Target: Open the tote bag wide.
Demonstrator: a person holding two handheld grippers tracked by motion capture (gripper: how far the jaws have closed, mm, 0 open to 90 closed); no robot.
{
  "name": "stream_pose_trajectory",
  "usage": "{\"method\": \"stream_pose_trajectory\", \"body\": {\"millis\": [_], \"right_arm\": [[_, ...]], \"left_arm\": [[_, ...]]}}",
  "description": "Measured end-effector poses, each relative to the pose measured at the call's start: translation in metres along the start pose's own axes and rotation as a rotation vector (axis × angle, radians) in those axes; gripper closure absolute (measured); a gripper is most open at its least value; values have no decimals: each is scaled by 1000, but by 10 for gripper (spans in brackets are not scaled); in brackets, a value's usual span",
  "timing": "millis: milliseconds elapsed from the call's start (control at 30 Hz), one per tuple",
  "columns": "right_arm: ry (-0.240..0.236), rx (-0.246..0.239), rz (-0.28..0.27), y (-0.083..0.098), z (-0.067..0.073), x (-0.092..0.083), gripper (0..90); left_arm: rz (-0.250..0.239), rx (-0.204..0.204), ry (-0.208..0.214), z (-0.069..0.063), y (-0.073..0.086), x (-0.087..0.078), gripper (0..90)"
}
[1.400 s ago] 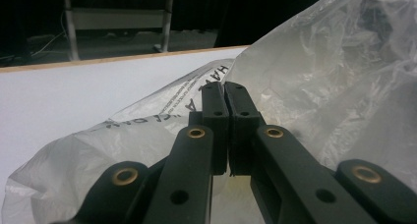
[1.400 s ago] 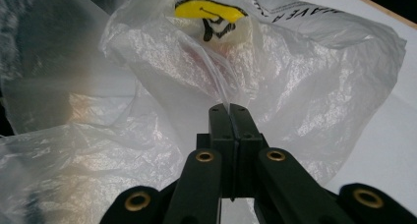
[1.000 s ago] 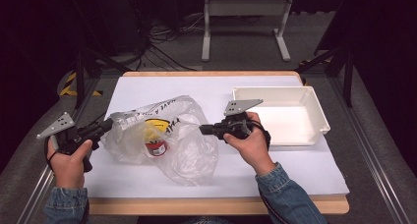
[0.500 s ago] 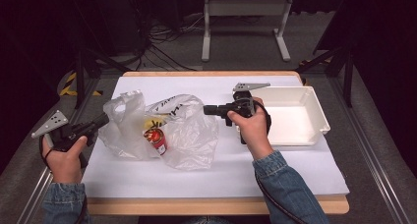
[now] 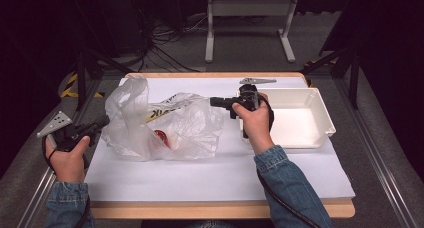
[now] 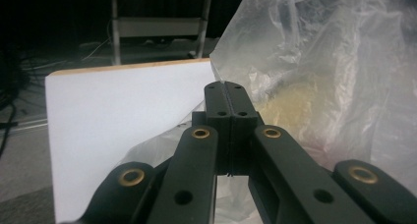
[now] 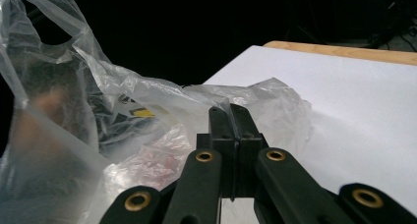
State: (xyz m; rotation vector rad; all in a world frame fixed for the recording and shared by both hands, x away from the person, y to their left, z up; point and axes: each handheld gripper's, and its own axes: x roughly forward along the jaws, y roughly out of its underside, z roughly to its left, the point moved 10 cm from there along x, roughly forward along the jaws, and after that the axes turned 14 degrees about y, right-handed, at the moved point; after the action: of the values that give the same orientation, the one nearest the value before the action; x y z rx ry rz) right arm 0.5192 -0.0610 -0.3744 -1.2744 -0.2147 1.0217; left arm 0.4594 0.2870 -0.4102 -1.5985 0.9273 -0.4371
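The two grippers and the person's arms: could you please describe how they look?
The left gripper and the right gripper are black, each topped by a grey three-cornered plate with small holes. Up close, the jaws are matte black linkages with brass-coloured pivot rings. A black cable trails from each. The person wears blue denim sleeves with stitched cuffs.

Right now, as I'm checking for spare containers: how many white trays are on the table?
1. The white tray sits at the table's right side, beside the right hand. None shows elsewhere, though the plastic bag could hide something.

Bag point(image 5: 165, 123): thin clear crinkled plastic, glossy. Tray point(image 5: 320, 113): smooth white plastic.
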Motion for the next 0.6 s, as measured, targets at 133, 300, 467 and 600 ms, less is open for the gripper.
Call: {"method": "stream_pose_trajectory", "body": {"millis": [133,300,467,600], "right_arm": [[39,2,28,4,-7,12,900],[79,2,61,7,-14,23,900],[143,11,91,8,-25,34,854],[173,-30,93,11,-25,37,630]], "left_arm": [[11,-13,-21,8,5,0,900],[37,-45,-29,14,14,3,900],[71,-66,-52,22,24,9,900],[82,-78,-68,27,29,8,900]]}}
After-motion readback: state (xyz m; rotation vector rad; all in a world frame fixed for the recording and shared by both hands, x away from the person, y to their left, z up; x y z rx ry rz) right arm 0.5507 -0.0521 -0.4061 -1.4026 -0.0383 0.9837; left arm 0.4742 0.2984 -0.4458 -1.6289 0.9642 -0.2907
